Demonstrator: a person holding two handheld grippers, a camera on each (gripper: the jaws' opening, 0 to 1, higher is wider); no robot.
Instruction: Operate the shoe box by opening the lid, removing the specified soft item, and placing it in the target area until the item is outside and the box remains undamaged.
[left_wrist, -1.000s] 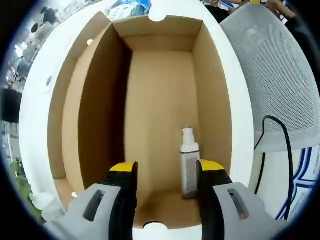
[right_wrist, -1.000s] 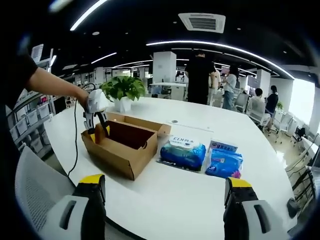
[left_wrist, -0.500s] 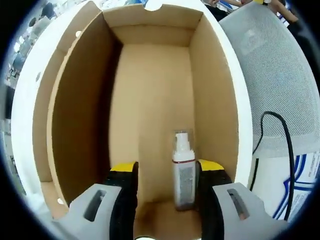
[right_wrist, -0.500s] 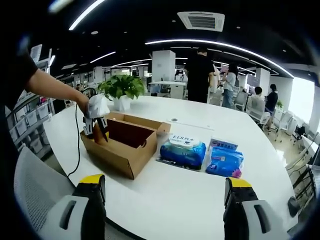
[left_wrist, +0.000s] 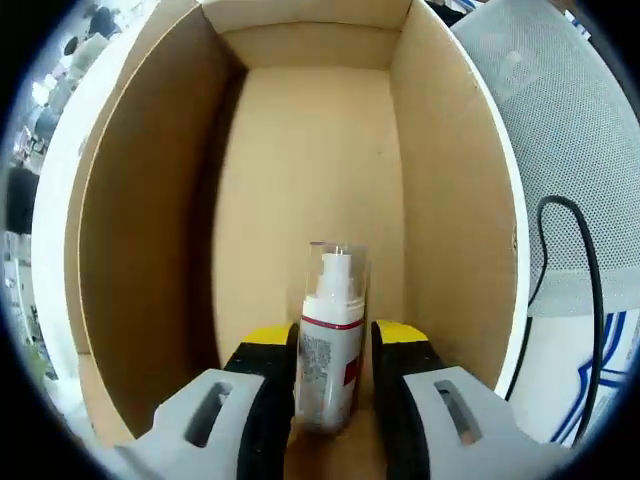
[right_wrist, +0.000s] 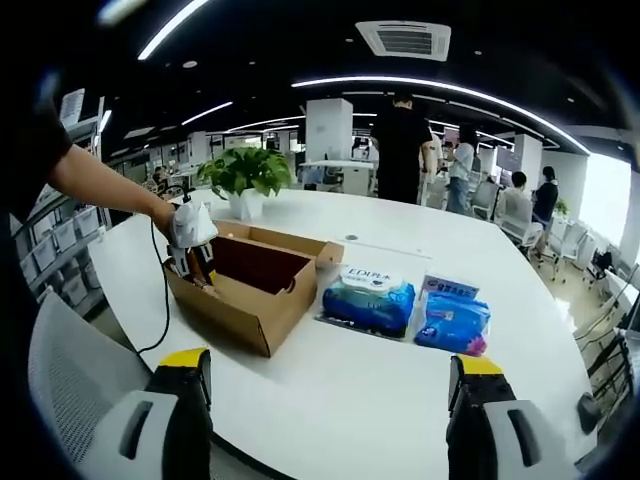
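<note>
The open brown shoe box (left_wrist: 140, 230) is seen from above in the left gripper view, and a small white spray bottle (left_wrist: 330, 350) with a clear cap stands on its floor. My left gripper (left_wrist: 335, 340) reaches down into the box with both yellow-tipped jaws pressed against the bottle's sides. In the right gripper view the same box (right_wrist: 250, 300) sits on the white table (right_wrist: 380, 400), with the left gripper (right_wrist: 190, 255) dipped into its near-left end. My right gripper (right_wrist: 330, 365) hangs over the table's near edge, open, with nothing between its jaws.
Two blue wipe packs (right_wrist: 368, 298) (right_wrist: 452, 322) lie right of the box. A potted plant (right_wrist: 243, 180) stands behind it. A grey mesh chair (left_wrist: 560, 150) and a black cable (left_wrist: 580, 260) are beside the box. Several people (right_wrist: 400, 150) stand at the far end.
The left gripper has sunk deeper into the box, and its jaws have narrowed from wide apart to clamped on the bottle. The right gripper stays as it was.
</note>
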